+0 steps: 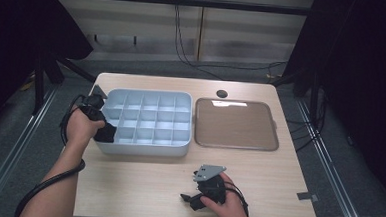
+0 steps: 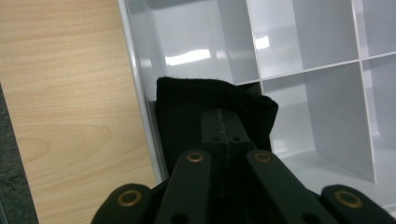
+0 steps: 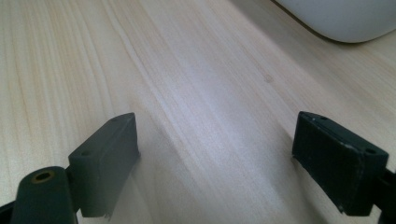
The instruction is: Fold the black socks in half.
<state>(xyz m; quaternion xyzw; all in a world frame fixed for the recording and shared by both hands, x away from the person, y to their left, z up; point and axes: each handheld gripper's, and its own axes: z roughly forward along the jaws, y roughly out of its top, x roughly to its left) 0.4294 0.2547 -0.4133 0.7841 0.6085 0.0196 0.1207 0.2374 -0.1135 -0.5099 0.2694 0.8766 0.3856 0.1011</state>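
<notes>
A grey divided organiser box (image 1: pixel 146 148) stands on the left of the wooden table (image 1: pixel 137 185). In its near-left compartment a folded black cloth (image 1: pixel 108 134) stands up, and the left gripper view shows this cloth (image 2: pixel 183 105) against the box wall (image 2: pixel 187 37). My left gripper (image 1: pixel 100 125) reaches into that compartment. Its jaws (image 2: pixel 222 123) are pressed together with the cloth wrapped around their tips. My right gripper (image 1: pixel 186 198) rests low on the table near the front edge. It stands wide open (image 3: pixel 215 149) over bare wood.
A shallow brown tray (image 1: pixel 198 124) lies to the right of the organiser. A small dark round hole (image 1: pixel 222 93) sits in the table behind the tray. The organiser's other compartments hold nothing. A rounded white edge (image 3: pixel 341 23) of the box shows ahead of my right gripper.
</notes>
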